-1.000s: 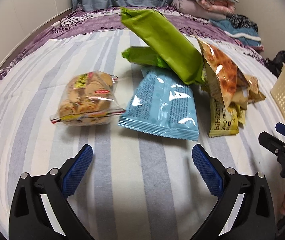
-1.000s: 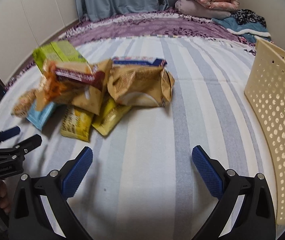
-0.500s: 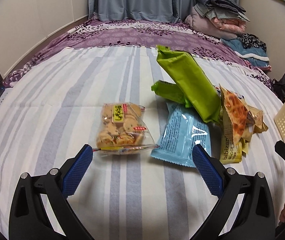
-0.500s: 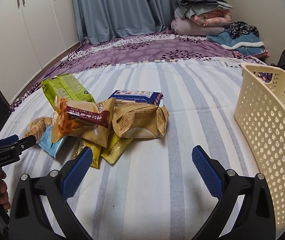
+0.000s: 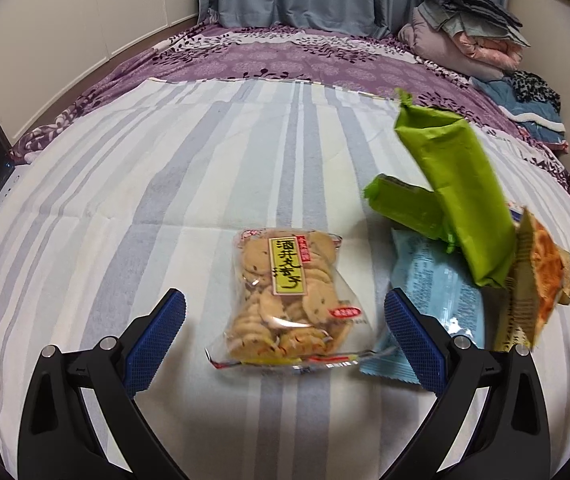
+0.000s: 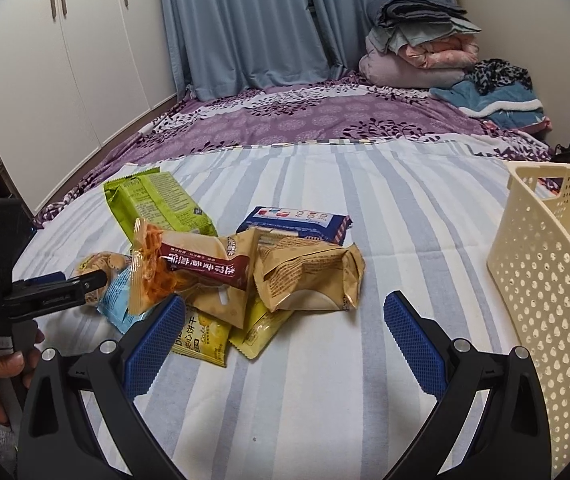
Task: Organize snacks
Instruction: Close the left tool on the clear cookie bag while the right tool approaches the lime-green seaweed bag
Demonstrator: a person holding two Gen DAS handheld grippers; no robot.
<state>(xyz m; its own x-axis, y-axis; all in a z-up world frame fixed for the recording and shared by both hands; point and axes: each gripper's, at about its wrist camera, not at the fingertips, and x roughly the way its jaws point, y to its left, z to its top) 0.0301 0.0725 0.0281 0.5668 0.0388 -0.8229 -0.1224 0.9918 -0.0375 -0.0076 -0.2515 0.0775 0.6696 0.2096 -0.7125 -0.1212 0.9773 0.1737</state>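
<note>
a: what has been changed over the last second?

b: the left hand-held gripper (image 5: 285, 328) has been drawn back and swung to the left. a second ago the blue packet (image 5: 437, 300) was framed between its jaws; now the clear cookie bag (image 5: 285, 300) is centred there, just ahead of the blue pads. the jaws are spread wide and nothing is held.

a: and the right one?

b: the right hand-held gripper (image 6: 285, 336) has been raised and pulled back as well, so that the whole snack pile (image 6: 221, 264) and more of the cream basket (image 6: 553, 280) are taken in. its jaws are also spread apart and empty.

a: where are the snacks found?

b: all are left on the striped bed cover (image 5: 165, 184). the cookie bag lies apart at the pile's left edge, its corner touching the blue packet. the green packet (image 5: 461, 200) is propped on the others. the basket stands well apart at the right; whether anything is inside cannot be told.

a: what is meant for the task?

b: the cookie bag is probably being lined up as a first pick. no grasp has been made yet.
</note>
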